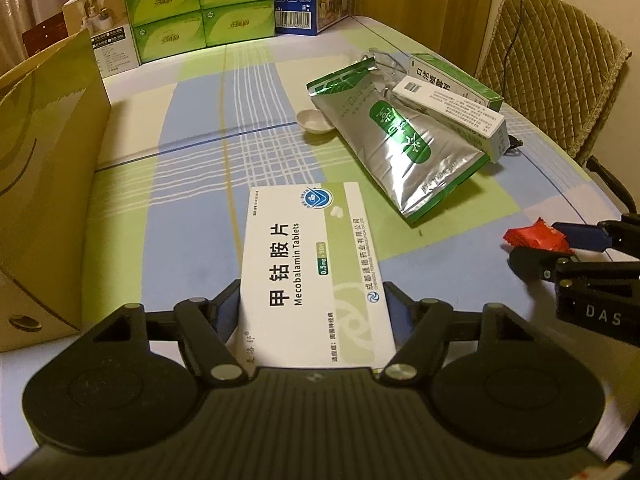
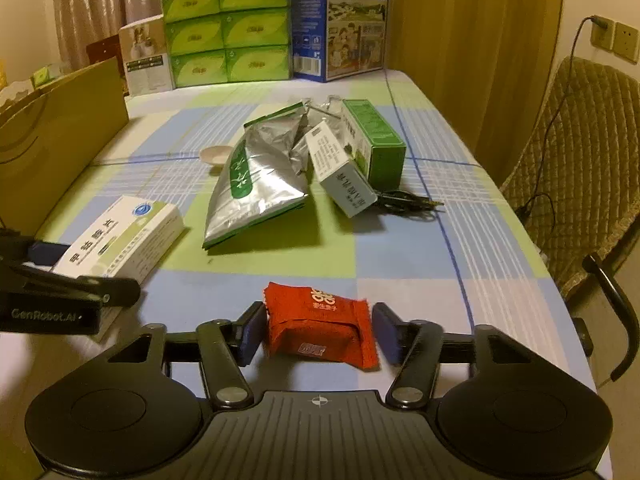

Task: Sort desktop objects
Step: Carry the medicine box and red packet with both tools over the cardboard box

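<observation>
Mecobalamin tablet box (image 1: 316,268) lies on the table between the left gripper (image 1: 312,304) pads, apparently clamped; red snack packet (image 2: 320,324) sits loose between the right gripper (image 2: 320,330) jaws. Centre pads before lifting.

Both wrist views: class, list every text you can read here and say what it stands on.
"甲钴胺片", "Mecobalamin Tablets", "0.5mg": white tablet box.
"纯牛奶": blue milk carton.
"口洁喷雾剂": green-and-white spray box.
"DAS": right tool.
"GenRobot.AI": left tool.
Red snack packet, silver pouch, green tissue packs: too blurred to read.
</observation>
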